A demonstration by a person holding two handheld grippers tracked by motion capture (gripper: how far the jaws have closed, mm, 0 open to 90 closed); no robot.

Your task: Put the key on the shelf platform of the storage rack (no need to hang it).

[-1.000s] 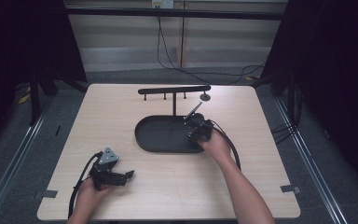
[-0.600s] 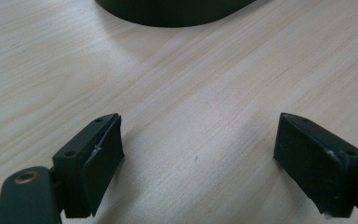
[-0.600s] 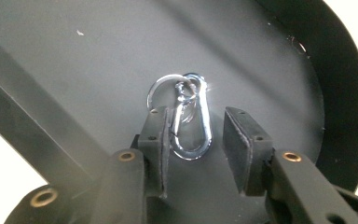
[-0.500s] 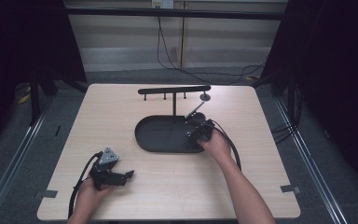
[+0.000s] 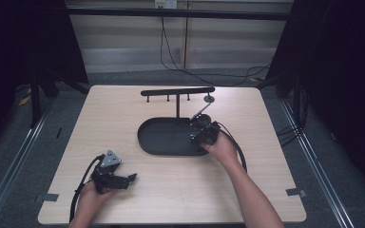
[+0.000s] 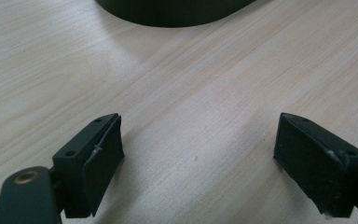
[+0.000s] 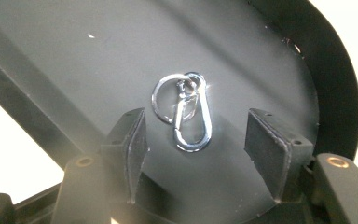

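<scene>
A silver carabiner (image 7: 192, 122) with a key ring clipped to it lies flat on the black oval tray (image 7: 98, 51). My right gripper (image 7: 196, 140) hangs over it with a jaw on either side. The jaws have just been opening, and neither pad touches the clip. From above, the right gripper (image 5: 200, 137) sits over the right end of the tray (image 5: 164, 137). My left gripper (image 5: 119, 179) rests near the table's front left, held in a hand. Its jaws (image 6: 198, 158) stand wide open over bare wood with nothing between them.
A black T-shaped stand (image 5: 178, 91) with small pegs under its bar rises behind the tray. A thin rod with a small disc (image 5: 209, 99) leans beside its post. The tray's rim (image 6: 177, 11) lies ahead of the left gripper. Cables trail from both grippers.
</scene>
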